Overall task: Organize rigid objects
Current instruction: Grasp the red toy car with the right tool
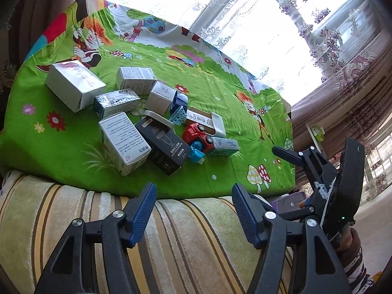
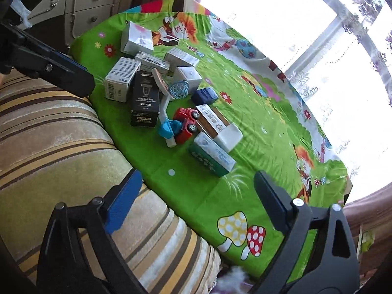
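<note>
A pile of small boxes and toys lies on a green cartoon cloth (image 1: 220, 93). It holds a large white box (image 1: 74, 84), a white box with printed text (image 1: 122, 142), a black box (image 1: 163, 147), a red toy car (image 1: 198, 134), a blue toy (image 1: 196, 153), a green-white box (image 1: 224, 145) and a light blue basket (image 1: 178, 116). My left gripper (image 1: 193, 193) hovers over the striped cushion short of the pile, open and empty. My right gripper (image 2: 198, 174) is open over the cloth's near edge, just short of the green-white box (image 2: 212, 154), nothing between its fingers.
A striped plush cushion (image 1: 171, 232) borders the cloth on the near side. A cream cabinet with drawers (image 2: 93, 5) stands beyond the cloth's far left corner. Lace curtains and a bright window (image 1: 269, 36) rise behind. The cloth's right half (image 2: 269, 127) carries no objects.
</note>
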A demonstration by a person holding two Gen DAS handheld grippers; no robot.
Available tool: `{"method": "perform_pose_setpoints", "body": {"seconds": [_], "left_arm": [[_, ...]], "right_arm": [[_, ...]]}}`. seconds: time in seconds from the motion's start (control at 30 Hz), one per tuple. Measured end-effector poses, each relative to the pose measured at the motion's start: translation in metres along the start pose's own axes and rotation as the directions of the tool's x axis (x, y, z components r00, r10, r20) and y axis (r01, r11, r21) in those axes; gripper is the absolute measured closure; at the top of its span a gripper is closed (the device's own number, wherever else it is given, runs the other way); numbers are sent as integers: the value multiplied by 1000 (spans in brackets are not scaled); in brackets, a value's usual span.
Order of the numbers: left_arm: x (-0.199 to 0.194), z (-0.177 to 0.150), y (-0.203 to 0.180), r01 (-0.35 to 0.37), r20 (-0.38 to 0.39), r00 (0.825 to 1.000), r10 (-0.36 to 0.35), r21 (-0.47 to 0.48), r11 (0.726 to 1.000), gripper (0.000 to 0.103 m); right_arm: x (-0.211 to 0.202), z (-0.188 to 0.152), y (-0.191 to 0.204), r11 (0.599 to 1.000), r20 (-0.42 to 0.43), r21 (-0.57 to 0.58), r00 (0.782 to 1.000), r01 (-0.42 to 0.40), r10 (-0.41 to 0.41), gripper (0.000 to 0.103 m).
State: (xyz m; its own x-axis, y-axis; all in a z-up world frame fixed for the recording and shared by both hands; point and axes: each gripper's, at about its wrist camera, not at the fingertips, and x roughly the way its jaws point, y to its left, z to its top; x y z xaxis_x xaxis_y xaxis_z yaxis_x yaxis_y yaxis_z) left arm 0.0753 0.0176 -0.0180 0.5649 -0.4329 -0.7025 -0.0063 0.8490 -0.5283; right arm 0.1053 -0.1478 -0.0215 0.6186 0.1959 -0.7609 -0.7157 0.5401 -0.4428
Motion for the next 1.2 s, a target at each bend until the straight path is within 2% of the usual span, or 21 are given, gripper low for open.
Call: {"method": "perform_pose_setpoints", "body": {"seconds": [0.17,0.33,0.43,0.6,0.77,0.93,1.2], "left_arm": [[-7,1,16,-7,23,1000,8,-39,999,38],[-14,2,31,2,49,999,2,-85,996,38],[-19,4,40,8,68,998,-1,-104,995,38],[-20,3,56,36,87,996,-23,-156,987,38],[-19,3,61,59,90,995,-45,-162,985,38],[-16,4,71,81,83,994,-66,-195,978,38],[-14,3,74,93,76,994,-79,-204,975,38]], "right_arm": [[18,12,26,980,34,-197,999,36,-30,24],[37,18,41,939,67,-330,994,101,-84,38],[44,18,47,934,81,-343,993,103,-80,42],[53,20,48,942,111,-311,989,124,-94,43],[60,23,56,926,129,-344,984,158,-119,44],[67,25,63,906,99,-395,987,152,-123,56],[73,23,67,899,46,-420,992,123,-115,61]]}}
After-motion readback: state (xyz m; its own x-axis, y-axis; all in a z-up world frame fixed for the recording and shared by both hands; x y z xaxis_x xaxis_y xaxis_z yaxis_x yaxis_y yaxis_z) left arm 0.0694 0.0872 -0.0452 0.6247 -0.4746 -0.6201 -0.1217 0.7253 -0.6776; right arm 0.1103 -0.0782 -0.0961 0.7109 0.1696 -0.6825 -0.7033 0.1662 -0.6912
